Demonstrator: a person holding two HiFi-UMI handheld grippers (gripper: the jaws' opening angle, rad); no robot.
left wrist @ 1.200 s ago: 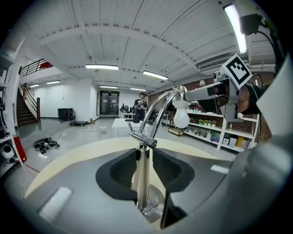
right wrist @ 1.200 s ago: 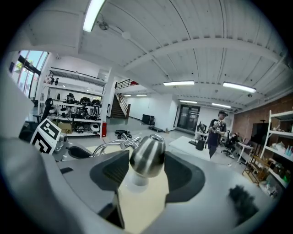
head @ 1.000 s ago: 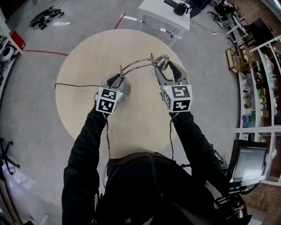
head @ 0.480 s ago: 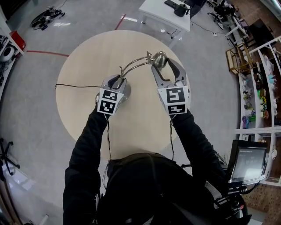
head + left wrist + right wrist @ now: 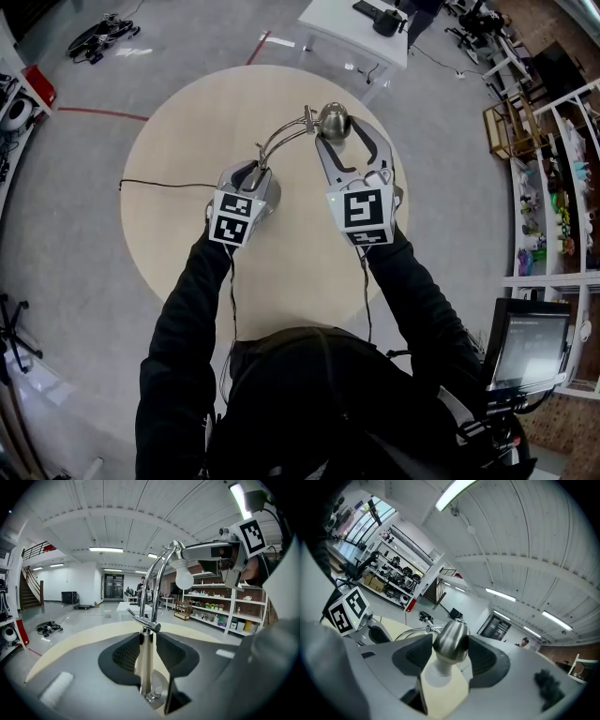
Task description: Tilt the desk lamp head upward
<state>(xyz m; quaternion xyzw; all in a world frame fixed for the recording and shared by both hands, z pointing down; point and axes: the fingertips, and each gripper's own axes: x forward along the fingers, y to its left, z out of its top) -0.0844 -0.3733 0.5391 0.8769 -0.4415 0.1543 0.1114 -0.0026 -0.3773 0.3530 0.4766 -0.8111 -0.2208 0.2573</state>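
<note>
On the round wooden table [image 5: 178, 234], the desk lamp's base [image 5: 271, 194] sits near the middle. Over it reaches the left gripper [image 5: 253, 171], its jaws closed partway on the upright stem [image 5: 146, 658], with the pads against the metal on both sides just above the base. To the right and farther off, the right gripper [image 5: 338, 134] pinches the rounded metal lamp head [image 5: 451, 641] between widely spread pads, and the white bulb [image 5: 437, 674] pokes out toward that gripper's camera. Twin curved arms [image 5: 283, 137] link stem and head.
</note>
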